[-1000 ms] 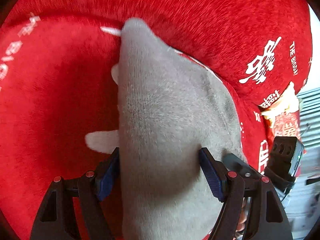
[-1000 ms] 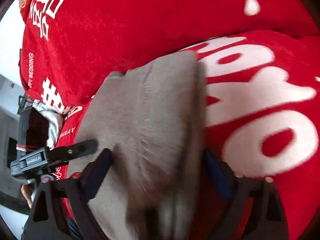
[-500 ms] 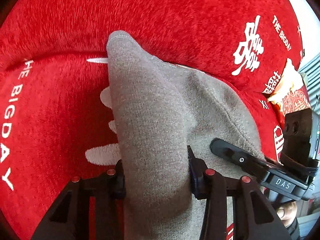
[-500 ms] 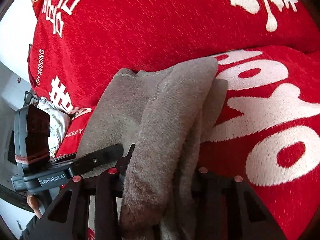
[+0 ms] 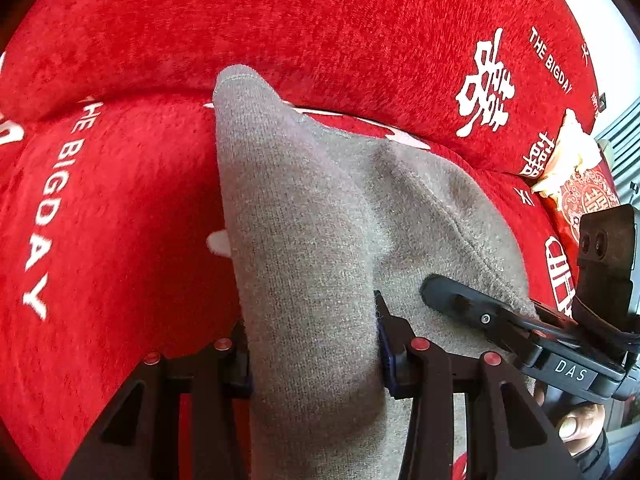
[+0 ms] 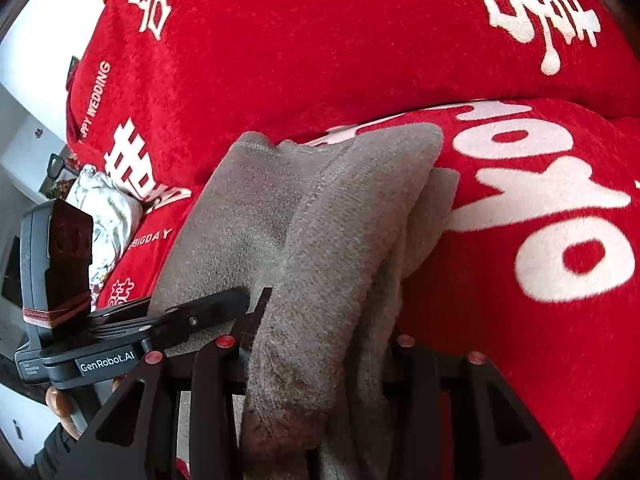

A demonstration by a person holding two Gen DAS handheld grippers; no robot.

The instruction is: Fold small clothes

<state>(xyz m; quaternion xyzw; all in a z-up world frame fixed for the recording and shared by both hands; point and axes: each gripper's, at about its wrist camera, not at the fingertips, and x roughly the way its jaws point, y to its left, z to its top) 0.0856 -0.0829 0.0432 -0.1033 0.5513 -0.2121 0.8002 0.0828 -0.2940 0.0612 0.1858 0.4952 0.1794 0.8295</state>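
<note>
Cloth bunched tighter; right view alone shows layers.

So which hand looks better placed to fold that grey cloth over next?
Probably the right: its claw pinches the grey cloth where layers are already bunched and doubled. The left claw grips a single flat edge.

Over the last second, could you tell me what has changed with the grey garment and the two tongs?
Both tongs closed: the left tongs and right tongs, open around the grey garment a second ago, now pinch bunched ridges of it, and it has gathered narrower. It still lies on the red cushion cover.
</note>
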